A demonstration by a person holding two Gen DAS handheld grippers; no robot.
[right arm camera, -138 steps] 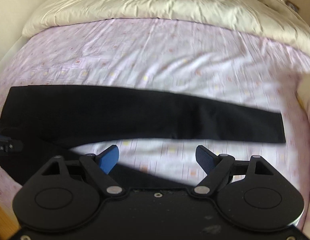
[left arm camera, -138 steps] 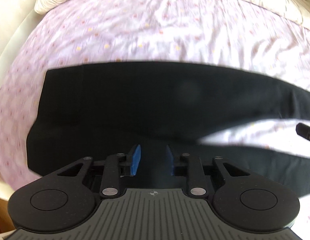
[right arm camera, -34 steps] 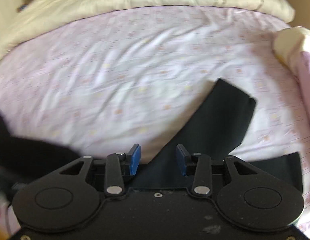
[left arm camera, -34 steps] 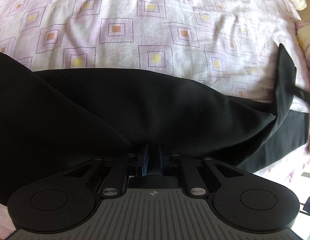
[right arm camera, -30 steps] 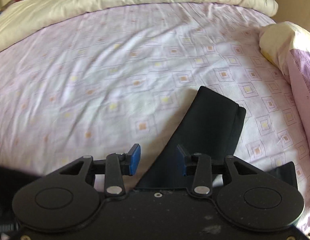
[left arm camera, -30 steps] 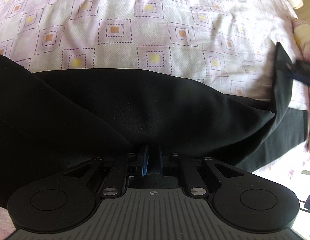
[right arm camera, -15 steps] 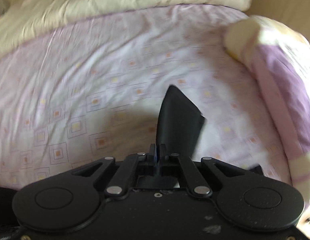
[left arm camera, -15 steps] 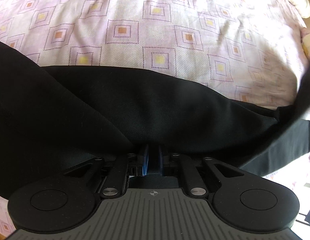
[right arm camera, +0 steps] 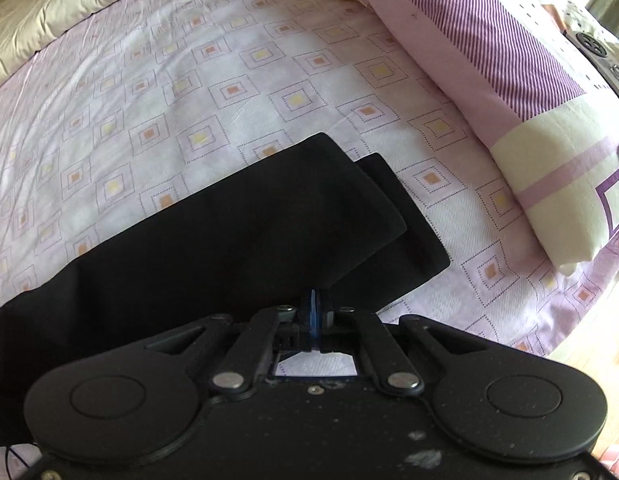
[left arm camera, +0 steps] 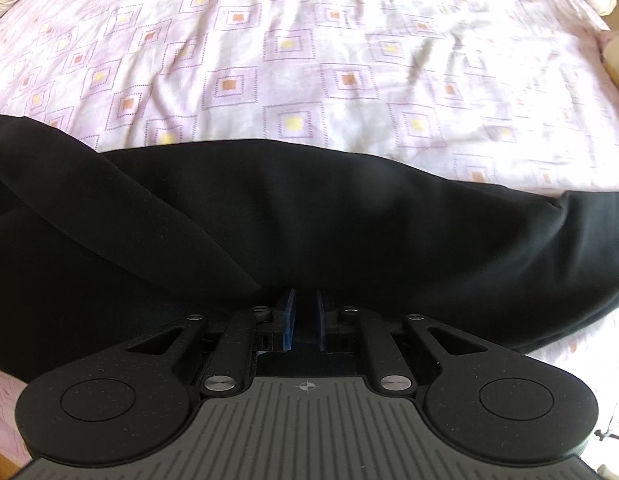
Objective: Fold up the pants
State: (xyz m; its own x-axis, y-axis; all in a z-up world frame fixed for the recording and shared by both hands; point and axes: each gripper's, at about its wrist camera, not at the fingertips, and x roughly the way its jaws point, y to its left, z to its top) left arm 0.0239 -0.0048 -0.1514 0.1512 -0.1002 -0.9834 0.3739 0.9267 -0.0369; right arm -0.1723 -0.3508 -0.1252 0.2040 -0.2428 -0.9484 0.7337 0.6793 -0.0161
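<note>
Pinching both near edges: left gripper [left arm camera: 303, 322] and right gripper [right arm camera: 314, 318] jaws clamp the black fabric pants [right arm camera: 229, 232] on the pink square-patterned bedsheet [right arm camera: 189, 92]. Legs stacked lengthwise, hems slightly offset; crosswise folds remain.

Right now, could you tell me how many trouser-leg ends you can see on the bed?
2: the upper leg end lies over the lower leg end, offset toward the pillow. Nothing else seems hidden.

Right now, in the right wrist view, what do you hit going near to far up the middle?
right gripper shut on the pants → sheet → duvet
</note>
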